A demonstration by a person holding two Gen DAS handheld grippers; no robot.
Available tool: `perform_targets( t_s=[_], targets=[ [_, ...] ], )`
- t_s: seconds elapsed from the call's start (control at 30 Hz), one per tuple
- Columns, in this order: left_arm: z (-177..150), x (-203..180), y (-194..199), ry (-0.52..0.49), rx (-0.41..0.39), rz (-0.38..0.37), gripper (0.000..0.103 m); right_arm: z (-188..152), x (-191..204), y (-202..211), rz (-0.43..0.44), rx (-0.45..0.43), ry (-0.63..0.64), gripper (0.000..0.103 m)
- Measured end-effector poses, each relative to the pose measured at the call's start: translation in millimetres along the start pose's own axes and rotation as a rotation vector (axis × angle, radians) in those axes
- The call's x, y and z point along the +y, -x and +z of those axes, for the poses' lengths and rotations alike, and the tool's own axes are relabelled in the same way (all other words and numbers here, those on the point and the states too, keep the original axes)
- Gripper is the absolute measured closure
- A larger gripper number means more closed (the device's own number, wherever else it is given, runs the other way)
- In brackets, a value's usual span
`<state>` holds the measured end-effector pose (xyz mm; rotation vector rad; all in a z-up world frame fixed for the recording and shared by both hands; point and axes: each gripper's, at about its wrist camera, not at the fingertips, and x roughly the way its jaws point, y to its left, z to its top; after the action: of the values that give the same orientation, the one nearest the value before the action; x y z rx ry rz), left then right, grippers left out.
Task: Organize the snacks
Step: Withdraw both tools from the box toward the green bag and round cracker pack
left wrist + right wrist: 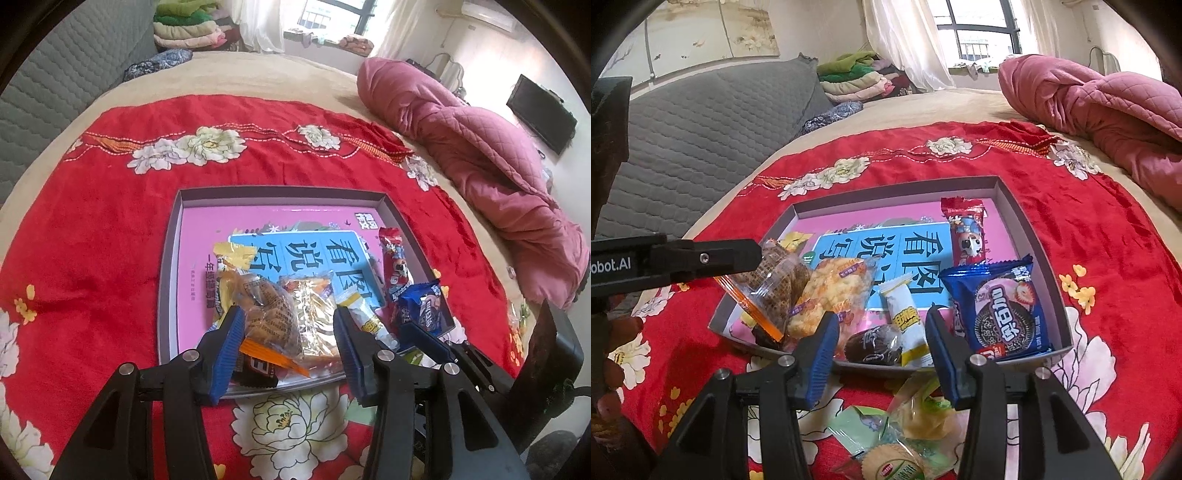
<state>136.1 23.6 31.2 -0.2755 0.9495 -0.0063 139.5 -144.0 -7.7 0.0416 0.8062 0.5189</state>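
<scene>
Most snacks already sit in the grey tray [1030,236], green-wrapped snacks [905,435] wait at bottom centre; left gripper [288,332] pinches a brown snack packet [269,314], right gripper [882,332] gapes empty.

home bedroom: bed [258,70] with pink quilt [480,147], folded blankets [857,79], curtained window [979,33].

The blue panel of the pink book [905,243] lying in the tray shows the large characters 看, 说 and 图, seen upside down; the black body of the left gripper [613,264] at the left edge reads "obot.AI"; the snack wrappers' small print is illegible.
</scene>
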Motion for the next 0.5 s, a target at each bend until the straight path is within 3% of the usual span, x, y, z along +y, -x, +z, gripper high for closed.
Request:
perform_targets(
  t_s=[0.33,0.5],
  targets=[
    [2,-4,19,-0.003,-0.031,-0.011,0.051,2,-2,17,-0.009,-0.024,-0.004,0.048],
    [-8,-10,25,-0.01,-0.008,-0.045,0.051,0,-18,45,-0.012,-0.034,-0.062,0.048]
  ],
)
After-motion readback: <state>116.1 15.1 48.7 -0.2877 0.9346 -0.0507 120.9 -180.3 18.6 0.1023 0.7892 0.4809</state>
